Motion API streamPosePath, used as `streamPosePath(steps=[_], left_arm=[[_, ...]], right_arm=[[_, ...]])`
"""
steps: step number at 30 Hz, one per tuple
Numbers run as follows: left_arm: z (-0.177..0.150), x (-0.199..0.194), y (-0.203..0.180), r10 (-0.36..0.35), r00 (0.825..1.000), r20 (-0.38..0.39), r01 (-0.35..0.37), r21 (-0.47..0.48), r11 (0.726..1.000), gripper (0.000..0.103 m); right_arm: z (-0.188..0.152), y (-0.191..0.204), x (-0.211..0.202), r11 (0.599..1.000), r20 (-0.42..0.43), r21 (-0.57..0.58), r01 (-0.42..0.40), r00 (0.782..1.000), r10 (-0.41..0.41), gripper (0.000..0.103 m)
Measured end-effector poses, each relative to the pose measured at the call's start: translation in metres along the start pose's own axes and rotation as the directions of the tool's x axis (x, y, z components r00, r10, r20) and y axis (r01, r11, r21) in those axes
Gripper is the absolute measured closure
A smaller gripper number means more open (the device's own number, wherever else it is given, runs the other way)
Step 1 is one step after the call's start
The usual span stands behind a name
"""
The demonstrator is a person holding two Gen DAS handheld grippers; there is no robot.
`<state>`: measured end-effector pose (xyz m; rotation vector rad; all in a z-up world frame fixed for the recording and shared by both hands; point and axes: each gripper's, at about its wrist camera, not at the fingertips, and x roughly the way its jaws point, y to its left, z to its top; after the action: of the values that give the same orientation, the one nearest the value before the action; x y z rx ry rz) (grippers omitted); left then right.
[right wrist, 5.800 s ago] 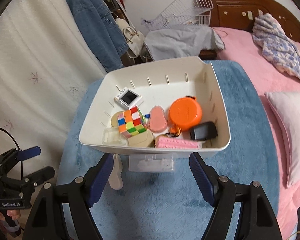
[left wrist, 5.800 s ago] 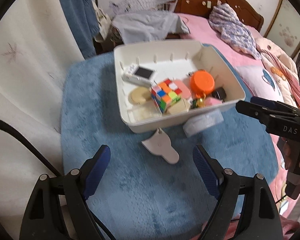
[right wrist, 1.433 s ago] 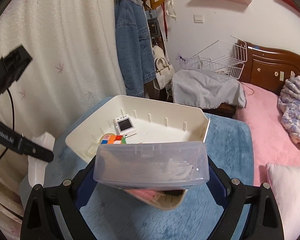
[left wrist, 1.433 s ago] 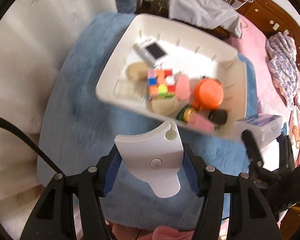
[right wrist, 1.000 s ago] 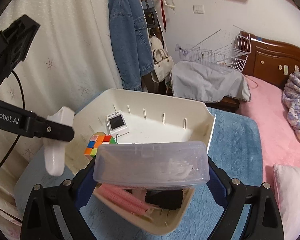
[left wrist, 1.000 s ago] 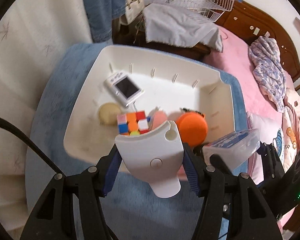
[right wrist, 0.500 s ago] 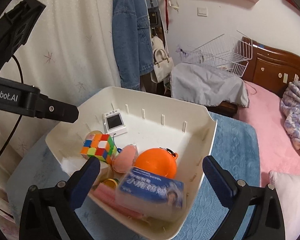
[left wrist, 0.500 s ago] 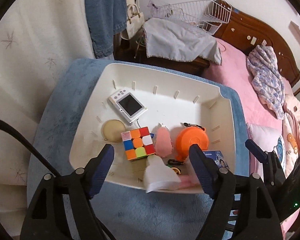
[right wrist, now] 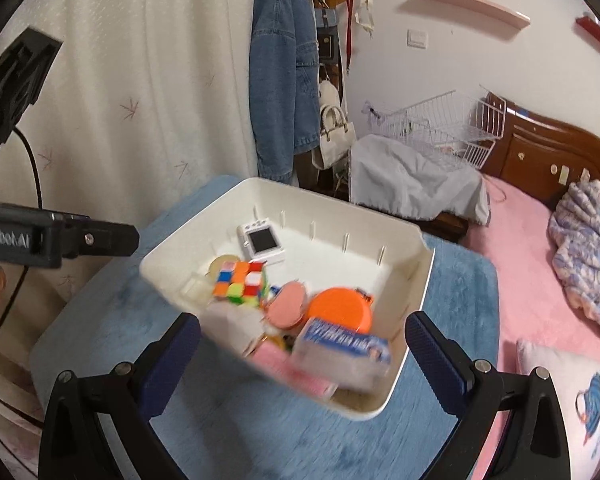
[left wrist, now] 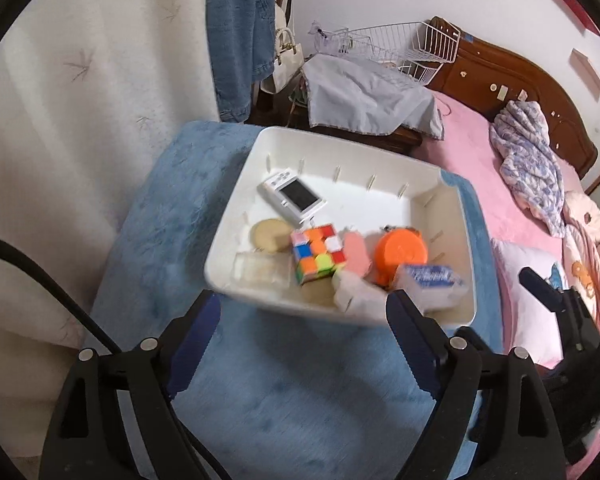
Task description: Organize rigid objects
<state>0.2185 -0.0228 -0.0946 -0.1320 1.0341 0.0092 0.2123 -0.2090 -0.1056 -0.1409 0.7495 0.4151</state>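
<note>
A white plastic bin [left wrist: 236,196] [right wrist: 416,280] sits on a blue mat. Inside lie a colour cube [left wrist: 318,254] [right wrist: 242,282], an orange round case [left wrist: 400,252] [right wrist: 340,312], a clear box with a blue label [left wrist: 430,282] [right wrist: 342,350], a white flat piece [left wrist: 356,294] [right wrist: 232,326] and a small white device [left wrist: 294,196] [right wrist: 262,242]. My left gripper [left wrist: 302,340] is open and empty in front of the bin. My right gripper [right wrist: 302,354] is open and empty at the bin's near corner.
The blue mat [left wrist: 300,400] [right wrist: 260,440] covers the surface under the bin. A pink bed [left wrist: 480,168] with a pillow [right wrist: 580,400] lies to the right. A curtain [left wrist: 80,120] hangs at the left. A wire basket [right wrist: 440,124] and grey cloth stand behind.
Both grippers opened and let go: the white flat piece and the clear box now lie in the bin. Both grippers have since drawn back a little.
</note>
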Motion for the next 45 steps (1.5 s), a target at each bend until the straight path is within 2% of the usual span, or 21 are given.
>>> streamPosePath(steps=[7, 13, 19, 25, 30, 37, 40, 45], left_arm=[[-0.032, -0.026, 0.025, -0.015, 0.999, -0.037, 0.015, 0.005, 1.0, 0.016], [-0.048, -0.052, 0.045, -0.033, 0.999, -0.036, 0.033, 0.017, 0.999, 0.016], [-0.049, -0.077, 0.054, -0.078, 0.997, -0.02, 0.077, -0.011, 0.997, 0.016], [-0.049, -0.11, 0.039, -0.105, 0.993, 0.053, 0.1, 0.084, 0.991, 0.016], [-0.053, -0.129, 0.025, -0.066, 0.993, 0.093, 0.052, 0.144, 0.988, 0.016], [-0.063, -0.138, 0.02, 0.016, 0.986, 0.165, -0.043, 0.157, 0.987, 0.015], [-0.068, -0.141, 0.021, 0.048, 0.978, 0.201, -0.078, 0.141, 0.987, 0.003], [-0.072, -0.144, 0.014, 0.069, 0.966, 0.248, -0.114, 0.174, 0.978, 0.001]], right_arm=[[-0.019, 0.028, -0.037, 0.991, -0.094, 0.131, 0.016, 0.996, -0.004, 0.001], [-0.026, 0.047, -0.071, 0.963, -0.119, 0.268, 0.036, 0.993, -0.004, 0.001], [-0.023, 0.064, -0.104, 0.955, -0.139, 0.292, 0.057, 0.99, -0.017, 0.001], [-0.013, 0.074, -0.135, 0.954, -0.134, 0.29, 0.075, 0.99, -0.037, 0.001], [-0.009, 0.078, -0.155, 0.946, -0.121, 0.318, 0.06, 0.992, -0.022, 0.001], [-0.015, 0.087, -0.161, 0.941, -0.145, 0.316, 0.121, 0.986, -0.078, 0.001], [-0.021, 0.089, -0.161, 0.934, -0.162, 0.323, 0.15, 0.982, -0.101, 0.001], [-0.024, 0.09, -0.165, 0.93, -0.161, 0.323, 0.178, 0.978, -0.132, 0.001]])
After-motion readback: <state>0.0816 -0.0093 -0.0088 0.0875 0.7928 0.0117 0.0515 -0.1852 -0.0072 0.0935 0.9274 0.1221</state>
